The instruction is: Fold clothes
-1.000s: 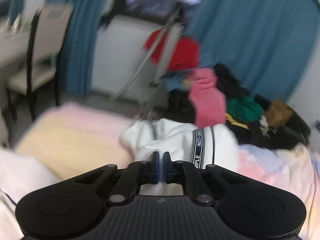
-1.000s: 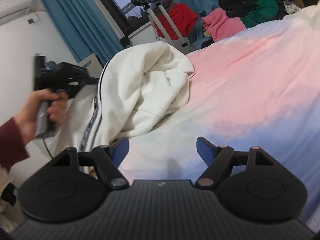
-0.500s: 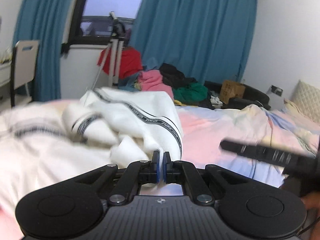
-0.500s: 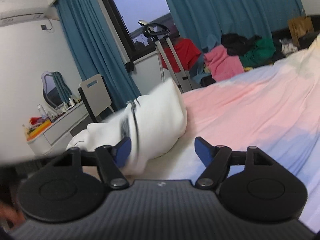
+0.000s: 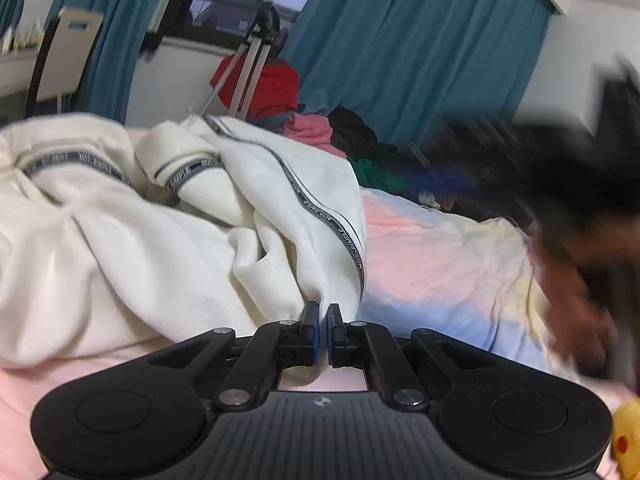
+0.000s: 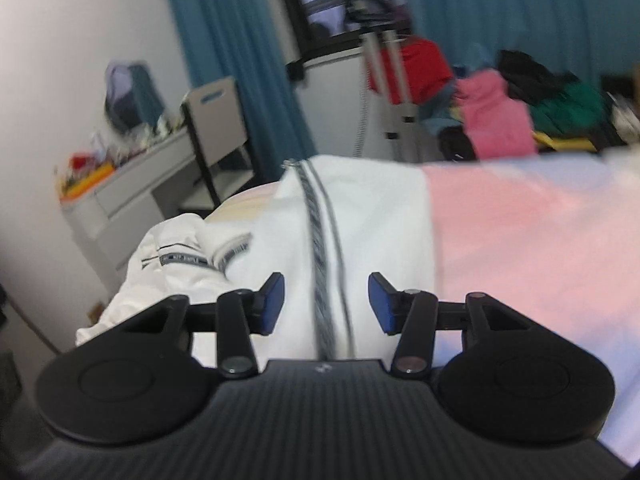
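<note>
One white garment [image 5: 160,248] lies crumpled on the pastel bedsheet [image 5: 432,256], filling 9 to 12 o'clock in the left wrist view. Its dark lettered tape trim [image 5: 340,232] can't be read. Left gripper [image 5: 323,320] is clamped on the garment's edge. Right gripper [image 6: 326,300] has jaws closing, pads apart, with the striped fabric [image 6: 320,264] between them, untouched. One clothes pile [image 6: 520,108] sits at 1 o'clock, one chair [image 6: 216,128] at 10.

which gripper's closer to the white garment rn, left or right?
Left. The left gripper is shut on a fold of the white garment, in contact. The right gripper is closing with the garment's striped edge between its fingers, pads not yet pressing it.
</note>
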